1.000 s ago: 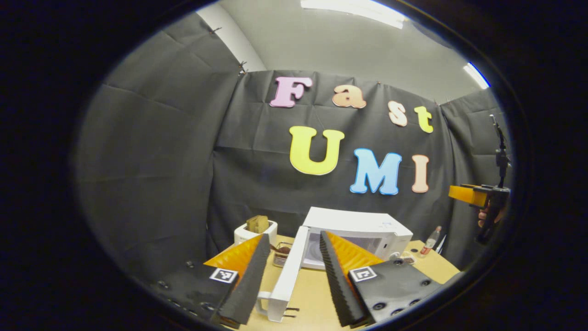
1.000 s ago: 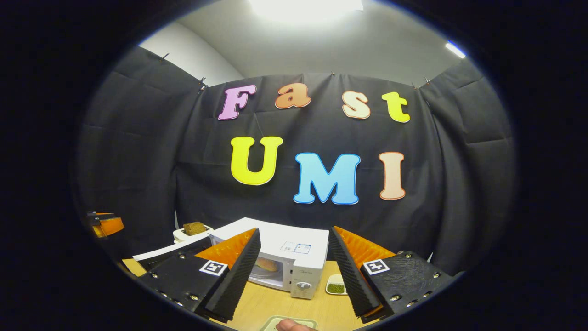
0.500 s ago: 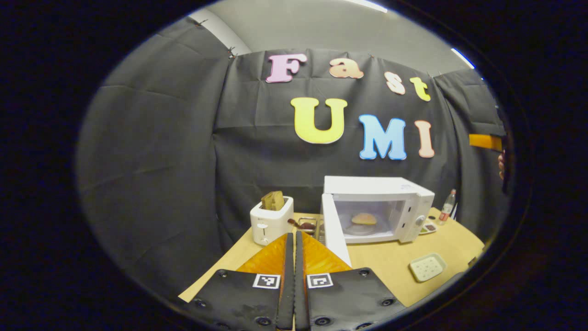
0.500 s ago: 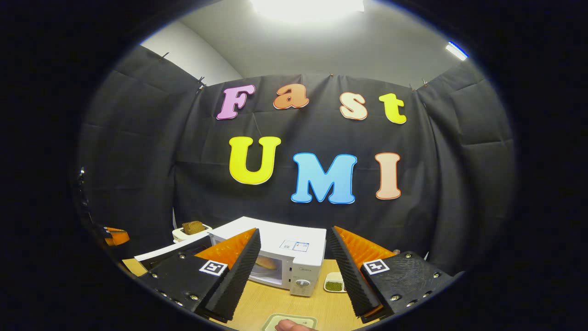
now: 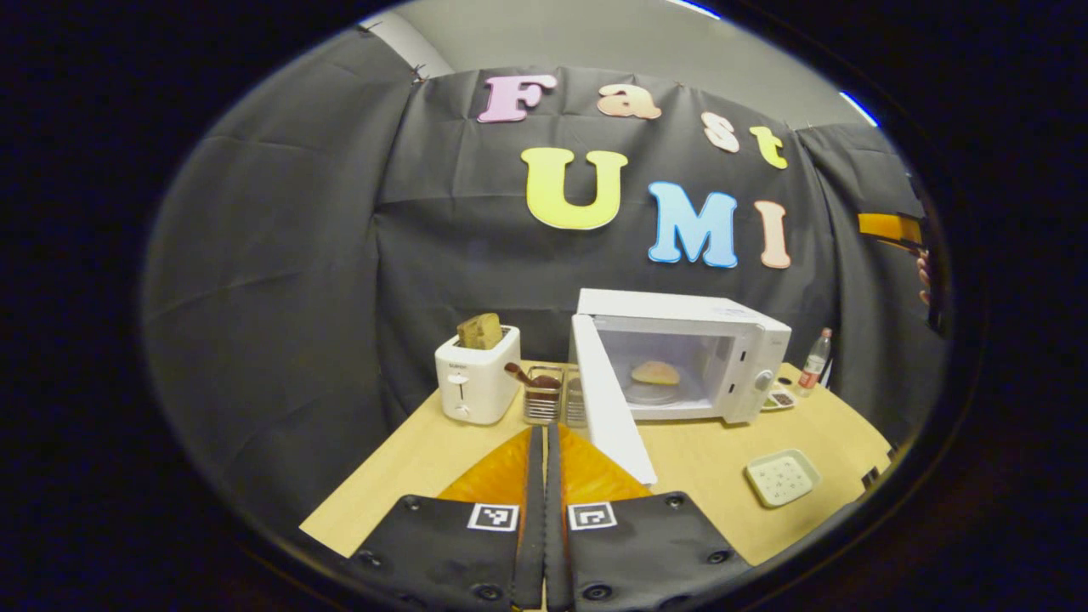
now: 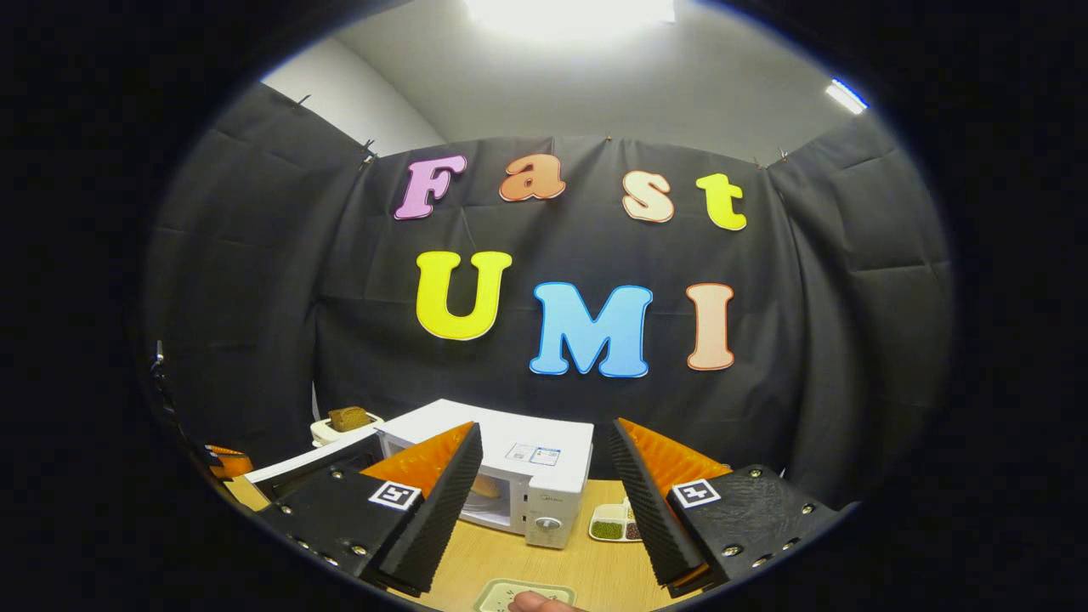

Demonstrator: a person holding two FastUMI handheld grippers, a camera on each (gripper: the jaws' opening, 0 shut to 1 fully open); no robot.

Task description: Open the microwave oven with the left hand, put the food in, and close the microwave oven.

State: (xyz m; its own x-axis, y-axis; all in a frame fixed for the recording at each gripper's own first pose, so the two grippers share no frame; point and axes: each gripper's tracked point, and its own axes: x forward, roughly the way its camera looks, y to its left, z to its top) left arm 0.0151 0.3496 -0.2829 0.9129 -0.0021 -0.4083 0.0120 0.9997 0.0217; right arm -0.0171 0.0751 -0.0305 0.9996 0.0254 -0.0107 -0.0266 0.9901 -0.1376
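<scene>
The food point(image 5: 654, 372) is sitting inside the microwave point(image 5: 680, 361), whose door point(image 5: 608, 408) is hanging wide open. The left gripper point(image 5: 545, 450), pinched shut and empty, is hovering before that door, likely to push; the right gripper point(image 6: 544, 484) is gaping empty.

walls: black cloth point(image 6: 255, 280) hung on three sides of the table, creased, clipped along its top edge
upper wall: pale grey-white point(image 6: 595, 93) above the cloth
corner: white wall strip point(image 6: 340, 98) above the cloth, up and left of the table
light: bright ceiling panel point(image 6: 568, 8) over the table, second strip lamp point(image 6: 844, 95) up and to its right
table: light wood top point(image 5: 408, 463), set against the back cloth, front corners in view
</scene>
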